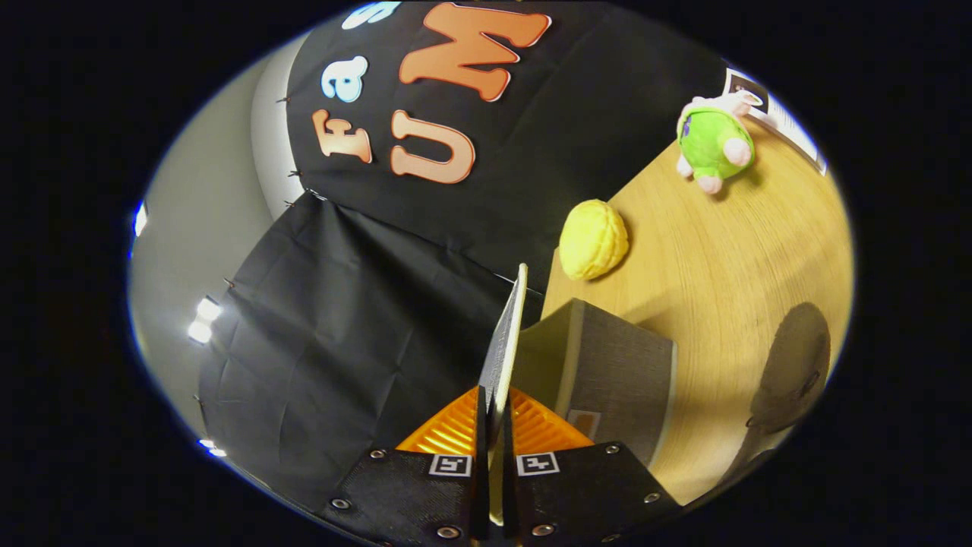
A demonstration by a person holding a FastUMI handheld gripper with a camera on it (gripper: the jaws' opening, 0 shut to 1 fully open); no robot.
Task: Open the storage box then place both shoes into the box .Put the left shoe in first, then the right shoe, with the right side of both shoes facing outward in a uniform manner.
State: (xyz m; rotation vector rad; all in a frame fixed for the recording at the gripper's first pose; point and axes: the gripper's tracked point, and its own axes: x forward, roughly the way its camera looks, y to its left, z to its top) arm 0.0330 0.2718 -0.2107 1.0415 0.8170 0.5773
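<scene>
My gripper (493, 406) is shut on the thin lid (507, 334) of the storage box, and both fingers pinch its edge. I see the lid edge-on, rising straight ahead from between the fingers and swung up off the box. The grey fabric storage box (619, 372) sits just to the right of the lid on the wooden table (721, 273), with its pale inner wall showing beside the lid. The whole view is tilted steeply to one side.
A yellow round plush (594, 239) lies on the table beyond the box, near the black cloth wall. A green and pink plush toy (714, 142) sits farther off by a white card (790, 125). A dark shadow (793, 372) falls on the table beside the box.
</scene>
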